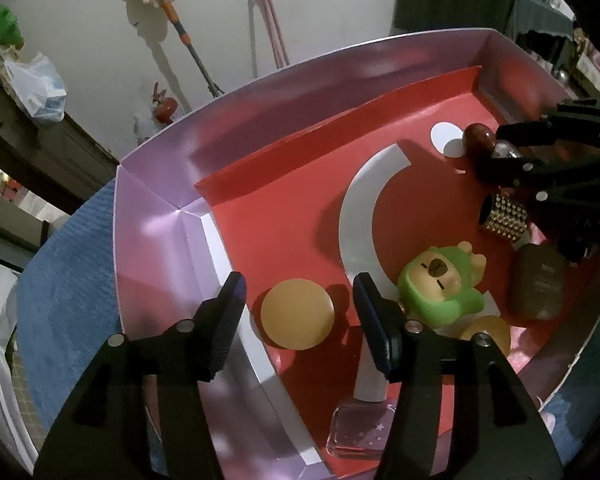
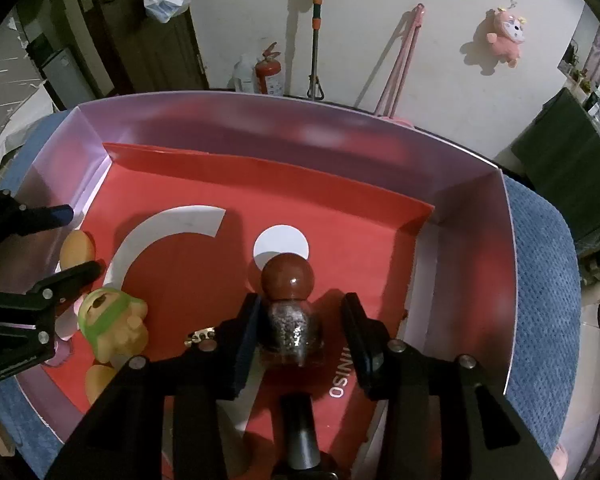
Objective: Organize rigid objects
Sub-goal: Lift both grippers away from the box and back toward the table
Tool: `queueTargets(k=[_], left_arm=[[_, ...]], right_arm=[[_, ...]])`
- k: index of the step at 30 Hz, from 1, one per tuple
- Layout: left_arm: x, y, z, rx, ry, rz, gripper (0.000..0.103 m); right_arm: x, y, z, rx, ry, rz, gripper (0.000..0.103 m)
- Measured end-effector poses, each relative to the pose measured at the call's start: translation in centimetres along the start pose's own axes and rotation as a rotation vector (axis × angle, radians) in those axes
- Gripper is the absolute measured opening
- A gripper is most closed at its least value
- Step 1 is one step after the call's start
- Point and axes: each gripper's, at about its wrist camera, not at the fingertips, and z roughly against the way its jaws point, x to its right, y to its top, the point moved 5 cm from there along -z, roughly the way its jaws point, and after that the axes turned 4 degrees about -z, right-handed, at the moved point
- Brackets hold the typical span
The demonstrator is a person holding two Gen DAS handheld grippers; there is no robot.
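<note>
A pink-walled box (image 1: 156,184) with a red floor fills both views, resting on a blue cloth (image 1: 68,264). In the left wrist view, the left tongs (image 1: 298,300) stand released low in the frame, with a yellow ball (image 1: 297,314) lying on the floor between the two tips, touching neither. Just right of the ball lies a green-hooded toy figure (image 1: 440,284), and at the lower centre a clear nail polish bottle (image 1: 360,428) with a white cap. At the right edge sit a studded gold cylinder (image 1: 504,218) and a brown case (image 1: 538,284). In the right wrist view, the right tongs (image 2: 300,324) stand parted around a glitter bottle (image 2: 291,326) with a round dark-red cap, set at the centre of the frame; its left side lies against the left pad, the right pad stands clear.
</note>
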Motion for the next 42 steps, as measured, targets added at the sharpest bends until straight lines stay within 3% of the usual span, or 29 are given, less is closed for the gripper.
queueTargets(k=[6, 10, 18, 22, 29, 32, 39, 42], left_arm=[[-0.1, -0.2, 0.3, 0.004, -0.005, 0.014, 0.054], [-0.4, -0.4, 0.7, 0.020, -0.017, 0.034, 0.065], [-0.6, -0.8, 3.6, 0.092, -0.041, 0.080, 0.065], [-0.7, -1.5, 6.1, 0.158, -0.070, 0.125, 0.074], [-0.2, -3.6, 10.9, 0.285, -0.072, 0.174, 0.075], [0.1, -4.9, 13.3, 0.351, -0.075, 0.199, 0.083], [1.8, -8.6, 18.4, 0.514, -0.040, 0.224, 0.092], [2.6, -10.4, 19.9, 0.575, -0.024, 0.240, 0.095]], right_arm=[[-0.2, 0.0, -0.2, 0.000, -0.008, 0.005, 0.048], [-0.2, -0.1, -0.2, -0.001, -0.006, 0.005, 0.050], [0.0, -0.5, 1.3, 0.036, -0.001, -0.005, 0.057], [-0.5, -1.1, 3.8, 0.093, 0.004, -0.002, 0.064], [-1.5, -3.4, 10.1, 0.229, 0.018, 0.010, 0.079], [-1.6, -4.5, 13.3, 0.294, 0.024, 0.012, 0.086], [-2.7, -9.0, 20.4, 0.469, 0.040, 0.014, 0.101], [-2.9, -11.3, 22.4, 0.530, 0.041, 0.004, 0.103]])
